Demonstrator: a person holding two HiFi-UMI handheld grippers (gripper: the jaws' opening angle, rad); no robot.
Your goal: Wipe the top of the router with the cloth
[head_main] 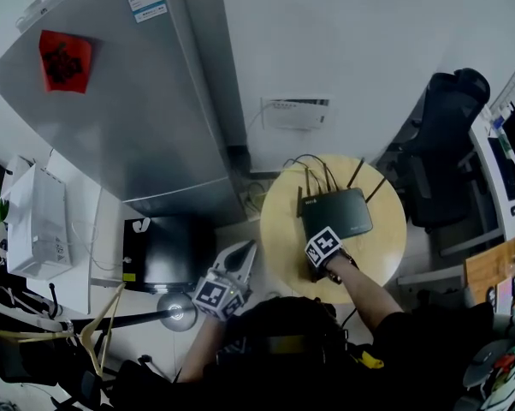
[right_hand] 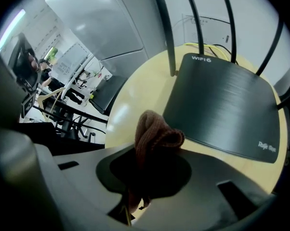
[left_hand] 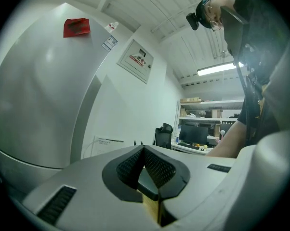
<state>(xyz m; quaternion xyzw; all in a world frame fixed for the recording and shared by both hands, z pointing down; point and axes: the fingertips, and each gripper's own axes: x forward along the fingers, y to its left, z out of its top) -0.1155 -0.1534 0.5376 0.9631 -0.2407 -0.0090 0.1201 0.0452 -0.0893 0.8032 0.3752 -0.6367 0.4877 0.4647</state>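
The black router [head_main: 336,212] with upright antennas lies on a round yellow table [head_main: 386,251]. My right gripper [head_main: 322,249] sits at the router's near-left corner, shut on a brown knitted cloth [right_hand: 153,137]. In the right gripper view the cloth bulges out of the jaws just short of the router [right_hand: 222,107], above the table top [right_hand: 135,105]; whether it touches the router I cannot tell. My left gripper [head_main: 239,262] hangs off the table to the left, shut with nothing in it. In its own view the left gripper [left_hand: 144,153] points up at the wall.
A silver fridge [head_main: 129,101] stands at the left, with a black box [head_main: 159,251] at its foot. Cables run from the router's back to a white wall box [head_main: 296,114]. A dark office chair [head_main: 446,144] stands right of the table. Wooden hangers [head_main: 95,332] lie at the lower left.
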